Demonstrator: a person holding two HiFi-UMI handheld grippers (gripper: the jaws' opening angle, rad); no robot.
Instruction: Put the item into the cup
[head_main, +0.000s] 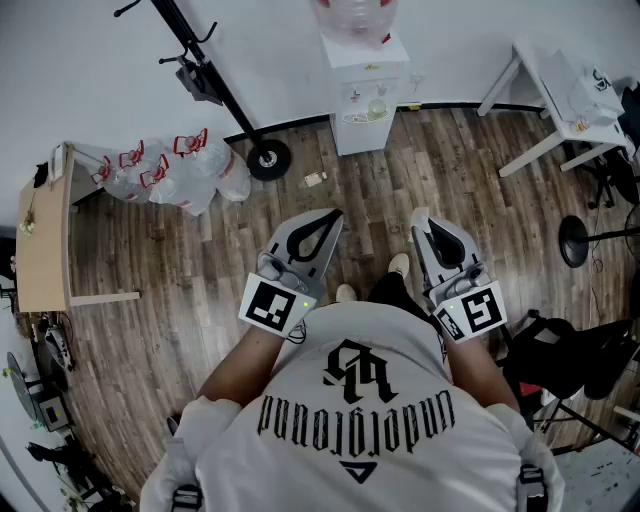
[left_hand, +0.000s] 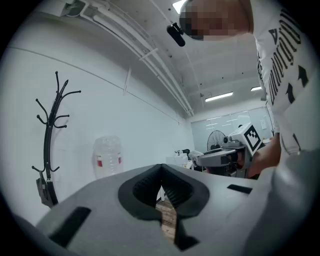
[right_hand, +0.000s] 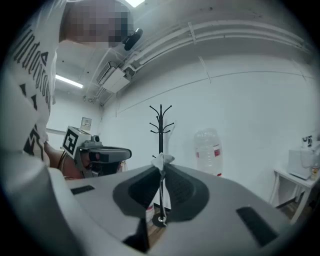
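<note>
Item (right_hand: 163, 160): sits pinched, a small white scrap, at tips of right gripper (right_hand: 161, 168), poking forward; left gripper (left_hand: 161, 170) pressed together, empty, alongside; cup nowhere visible.

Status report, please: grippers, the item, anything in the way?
Left hand-held gripper shut, empty. Right hand-held gripper shut on small white item. No cup in view. Both held over wood floor, nothing blocking.

Word on a shirt
The white shirt (head_main: 355, 440) at the bottom of the head view says "underground", upside down, in black letters.
</note>
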